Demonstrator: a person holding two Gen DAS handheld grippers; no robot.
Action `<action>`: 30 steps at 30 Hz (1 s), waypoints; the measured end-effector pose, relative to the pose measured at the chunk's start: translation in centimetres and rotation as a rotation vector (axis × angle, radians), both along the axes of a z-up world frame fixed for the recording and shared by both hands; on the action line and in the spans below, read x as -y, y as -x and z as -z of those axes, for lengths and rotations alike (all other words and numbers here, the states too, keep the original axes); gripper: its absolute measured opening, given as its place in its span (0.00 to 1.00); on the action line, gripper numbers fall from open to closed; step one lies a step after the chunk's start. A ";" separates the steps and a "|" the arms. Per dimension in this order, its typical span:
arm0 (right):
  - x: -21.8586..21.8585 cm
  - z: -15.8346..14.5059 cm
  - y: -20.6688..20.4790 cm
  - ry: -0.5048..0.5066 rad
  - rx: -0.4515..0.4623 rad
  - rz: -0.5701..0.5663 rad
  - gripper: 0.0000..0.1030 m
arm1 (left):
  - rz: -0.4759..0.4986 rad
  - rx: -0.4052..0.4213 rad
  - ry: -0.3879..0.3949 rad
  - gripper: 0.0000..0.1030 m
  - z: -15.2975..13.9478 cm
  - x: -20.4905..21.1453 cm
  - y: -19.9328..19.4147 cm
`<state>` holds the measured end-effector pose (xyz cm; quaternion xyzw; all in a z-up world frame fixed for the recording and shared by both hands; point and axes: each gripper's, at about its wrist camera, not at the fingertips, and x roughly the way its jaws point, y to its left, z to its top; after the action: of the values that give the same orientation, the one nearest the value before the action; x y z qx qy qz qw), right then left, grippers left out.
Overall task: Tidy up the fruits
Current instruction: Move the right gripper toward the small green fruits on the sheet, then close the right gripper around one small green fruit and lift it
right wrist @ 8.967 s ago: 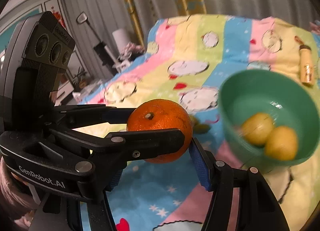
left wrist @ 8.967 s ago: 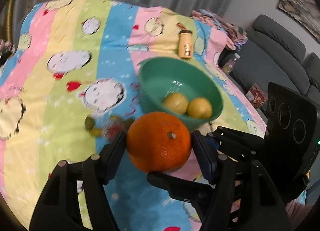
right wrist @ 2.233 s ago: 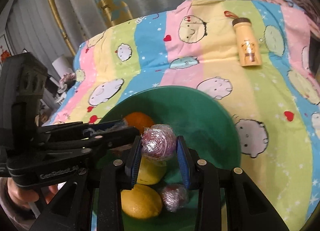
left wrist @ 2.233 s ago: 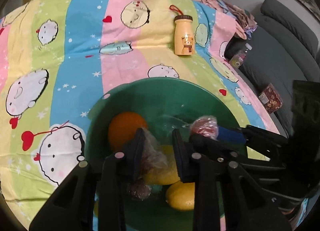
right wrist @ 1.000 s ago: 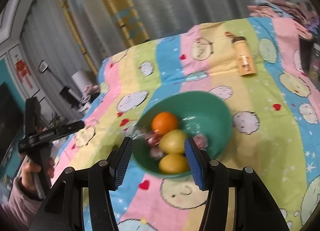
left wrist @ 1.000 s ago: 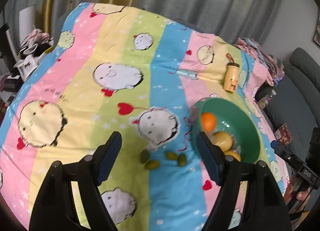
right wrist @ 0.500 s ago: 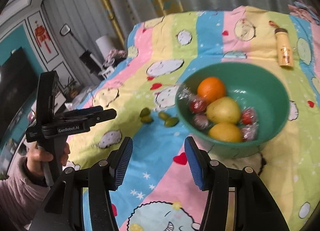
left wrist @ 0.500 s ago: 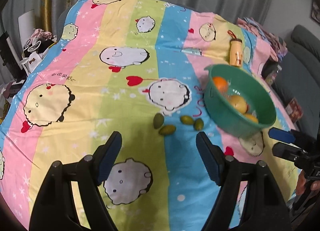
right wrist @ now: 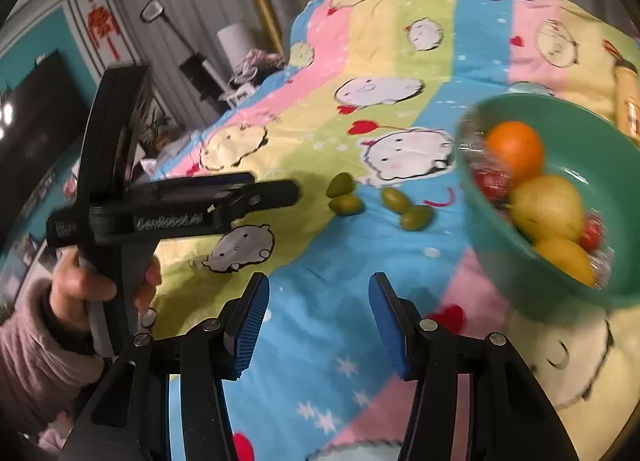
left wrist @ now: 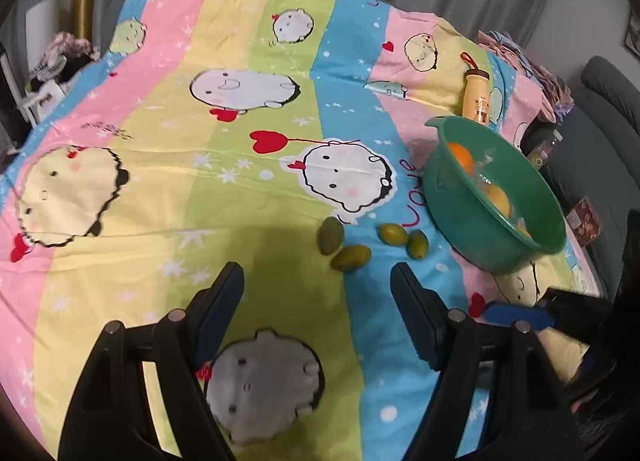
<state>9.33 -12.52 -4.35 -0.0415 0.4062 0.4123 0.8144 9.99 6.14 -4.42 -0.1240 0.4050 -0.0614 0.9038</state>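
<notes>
I am working over a bed covered in a striped pastel cartoon-print sheet (left wrist: 240, 189). My left gripper (left wrist: 316, 309) has its jaws spread with nothing between them, having just narrowed slightly. My right gripper (right wrist: 318, 317) is also released and empty. A round green plastic bowl (right wrist: 516, 269) already holds an orange (right wrist: 514, 149), two yellow lemons (right wrist: 546, 207) and several foil-wrapped red fruits (right wrist: 490, 183). Four small green oval fruits (left wrist: 354, 257) lie loose on the sheet just beside the bowl, in two touching pairs. I judge the step in hand is gathering these. Next, each gripper needs lowering over one small fruit and closing gently, since they look likely to roll.
</notes>
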 end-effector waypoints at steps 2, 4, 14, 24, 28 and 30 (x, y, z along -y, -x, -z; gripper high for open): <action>-1.5 0.4 -0.7 0.033 0.012 0.006 0.53 | 0.001 -0.023 0.055 0.69 0.5 -0.7 -1.2; -2.6 0.7 -1.8 0.040 0.011 0.011 0.53 | -0.004 -0.045 0.082 0.66 1.1 -1.1 -2.3; -6.0 2.5 -6.0 0.080 -0.019 0.044 0.53 | 0.054 -0.077 0.078 0.60 2.4 -1.0 -5.1; -7.3 3.3 -7.3 0.099 -0.005 0.043 0.53 | 0.097 -0.059 0.009 0.58 2.8 -0.4 -6.1; -7.7 3.3 -7.2 0.124 0.016 0.040 0.51 | 0.104 -0.043 -0.026 0.54 3.0 -0.2 -6.0; -7.6 3.3 -7.2 0.126 0.019 0.044 0.49 | 0.104 -0.041 -0.034 0.52 3.1 -0.2 -6.0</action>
<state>16.56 -4.88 -7.69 -0.0876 0.4244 0.3674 0.8229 16.01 6.35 -7.51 -0.0885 0.4305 -0.0990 0.8928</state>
